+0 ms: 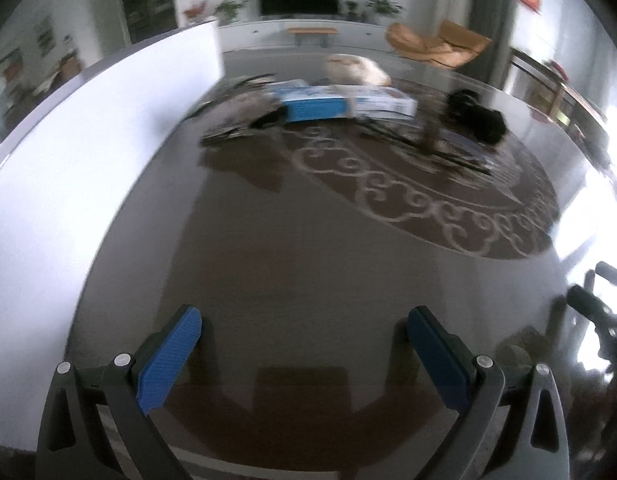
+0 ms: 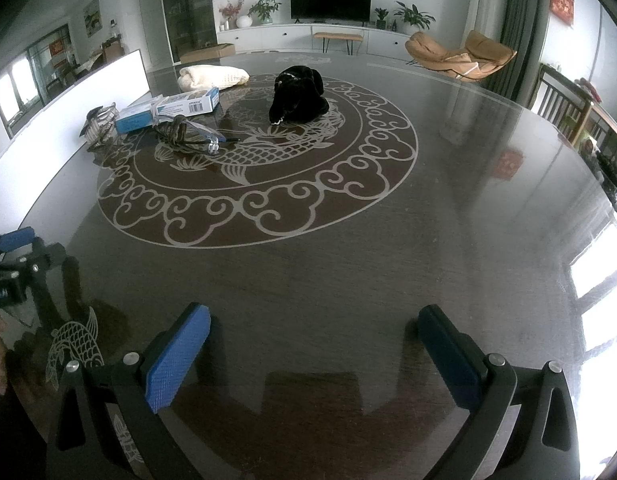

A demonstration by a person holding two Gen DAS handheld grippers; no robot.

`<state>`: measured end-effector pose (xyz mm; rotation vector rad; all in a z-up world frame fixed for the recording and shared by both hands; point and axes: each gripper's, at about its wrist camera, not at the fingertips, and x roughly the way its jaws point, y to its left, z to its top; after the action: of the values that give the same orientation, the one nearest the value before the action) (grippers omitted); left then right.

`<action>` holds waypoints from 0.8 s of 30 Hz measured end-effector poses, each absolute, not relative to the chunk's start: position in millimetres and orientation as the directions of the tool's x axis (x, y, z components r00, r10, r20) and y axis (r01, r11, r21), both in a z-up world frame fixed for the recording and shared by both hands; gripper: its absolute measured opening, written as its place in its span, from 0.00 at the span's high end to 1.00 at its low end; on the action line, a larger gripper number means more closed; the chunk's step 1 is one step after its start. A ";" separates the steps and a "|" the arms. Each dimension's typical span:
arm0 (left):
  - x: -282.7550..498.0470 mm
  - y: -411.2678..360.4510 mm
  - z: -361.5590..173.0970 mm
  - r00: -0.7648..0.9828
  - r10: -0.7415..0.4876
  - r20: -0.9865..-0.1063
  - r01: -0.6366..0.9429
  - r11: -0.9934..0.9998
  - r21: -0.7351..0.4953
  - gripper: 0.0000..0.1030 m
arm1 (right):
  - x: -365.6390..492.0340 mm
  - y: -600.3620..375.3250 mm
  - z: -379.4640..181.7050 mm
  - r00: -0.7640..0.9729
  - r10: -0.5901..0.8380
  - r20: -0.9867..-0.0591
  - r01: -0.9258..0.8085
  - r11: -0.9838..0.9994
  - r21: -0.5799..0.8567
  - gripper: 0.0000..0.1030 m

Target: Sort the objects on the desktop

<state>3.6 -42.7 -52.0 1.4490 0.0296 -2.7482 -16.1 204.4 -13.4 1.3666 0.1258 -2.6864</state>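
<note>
Both tools are hovering low over the dark glossy surface (image 2: 388, 280), each spread wide with nothing between its blue pads. The left tool (image 1: 304, 332) is looking through motion blur; the right tool (image 2: 314, 328) is seeing clearly. Far across the surface, a black cloth bundle (image 2: 298, 94) is sitting on the round fish pattern. Left of it, clear glasses (image 2: 196, 136) are lying just in front of two blue-and-white boxes (image 2: 168, 110), with a cream pouch (image 2: 212, 76) behind them and what is probably a claw clip (image 2: 98, 122) nearest the white board (image 2: 68, 96).
</note>
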 end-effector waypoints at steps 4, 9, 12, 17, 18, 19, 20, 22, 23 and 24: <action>4.2 -53.5 -52.7 -0.565 -0.050 -0.823 0.091 -0.996 -0.002 0.00 | -28.8 203.4 -9.9 -0.533 -0.100 -0.840 0.161 -0.987 0.015 0.00; 5.8 -53.2 -53.6 -0.577 -0.060 -0.815 0.101 -0.995 0.001 0.00 | -63.5 181.4 18.5 -0.580 -0.209 -0.788 0.250 -0.966 0.072 0.00; 6.3 -52.8 -53.8 -0.579 -0.062 -0.813 0.105 -0.995 0.002 0.00 | -97.0 149.2 36.2 -0.584 -0.263 -0.768 0.350 -0.935 0.055 0.00; 5.7 -52.6 -54.0 -0.581 -0.063 -0.812 0.105 -0.994 0.002 0.00 | -150.2 87.1 23.5 -0.488 -0.276 -0.828 0.514 -0.858 -0.017 0.02; 5.7 -52.6 -54.0 -0.581 -0.063 -0.812 0.105 -0.994 0.002 0.00 | -159.2 79.3 16.9 -0.475 -0.265 -0.839 0.524 -0.852 -0.028 0.05; 5.6 -52.6 -54.0 -0.581 -0.063 -0.812 0.105 -0.994 0.002 0.00 | -165.7 75.4 12.7 -0.464 -0.264 -0.845 0.527 -0.850 -0.025 0.09; 5.6 -52.6 -54.0 -0.581 -0.063 -0.812 0.106 -0.994 0.002 0.00 | -173.0 71.7 7.3 -0.447 -0.268 -0.854 0.529 -0.848 -0.010 0.11; 5.5 -52.6 -54.1 -0.580 -0.063 -0.812 0.106 -0.994 0.002 0.00 | -181.0 68.5 -2.7 -0.407 -0.271 -0.872 0.535 -0.845 0.013 0.27; 5.5 -52.7 -54.2 -0.580 -0.063 -0.812 0.105 -0.994 0.002 0.00 | -181.5 68.0 -7.2 -0.396 -0.268 -0.878 0.541 -0.841 0.013 0.36; 5.7 -52.6 -54.1 -0.581 -0.063 -0.812 0.106 -0.994 0.002 0.00 | -180.7 67.5 -5.9 -0.407 -0.265 -0.874 0.546 -0.838 0.000 0.51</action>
<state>5.7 -52.5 -54.1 1.3890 0.0710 -2.7104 -180.7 67.5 -5.9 1.3271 0.3943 -2.2548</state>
